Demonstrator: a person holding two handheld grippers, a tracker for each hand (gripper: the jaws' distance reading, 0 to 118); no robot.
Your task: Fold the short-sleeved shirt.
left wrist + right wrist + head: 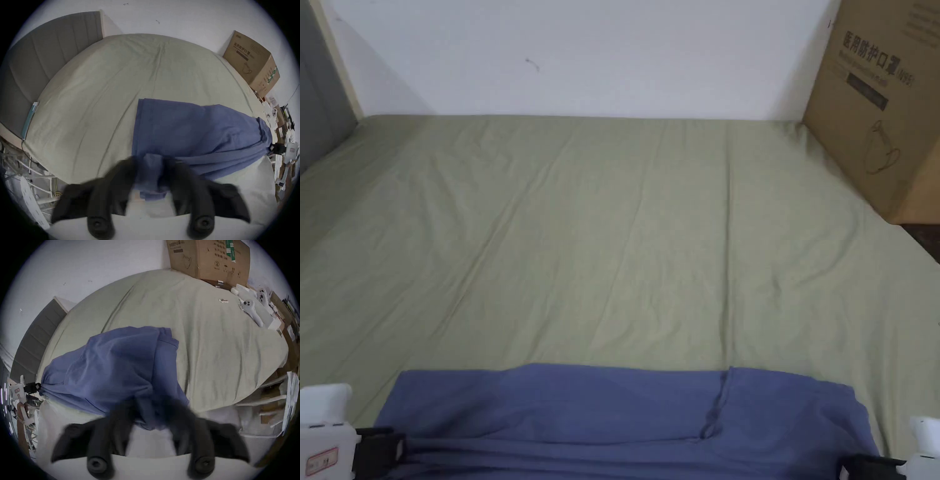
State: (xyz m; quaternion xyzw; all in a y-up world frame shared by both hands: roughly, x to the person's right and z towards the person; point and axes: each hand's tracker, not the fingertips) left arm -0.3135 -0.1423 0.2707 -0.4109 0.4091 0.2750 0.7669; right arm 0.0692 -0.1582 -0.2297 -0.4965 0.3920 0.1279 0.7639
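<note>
A blue short-sleeved shirt (625, 412) lies at the near edge of the green bed sheet (612, 237), stretched taut between both grippers. My left gripper (394, 447) is shut on the shirt's left near corner; in its own view the blue cloth (194, 129) runs between its black jaws (150, 164). My right gripper (853, 465) is shut on the right near corner; its view has the shirt (105, 366) bunched between its jaws (152, 404). A sleeve hem (715, 403) folds over near the right side. The left gripper (31, 387) also appears far off in the right gripper view.
A cardboard box (884, 106) stands at the bed's far right corner against the white wall (581, 50). A grey headboard (322, 106) borders the left side. White controllers (250, 309) and clutter lie at the bed's right edge. The sheet beyond the shirt is bare.
</note>
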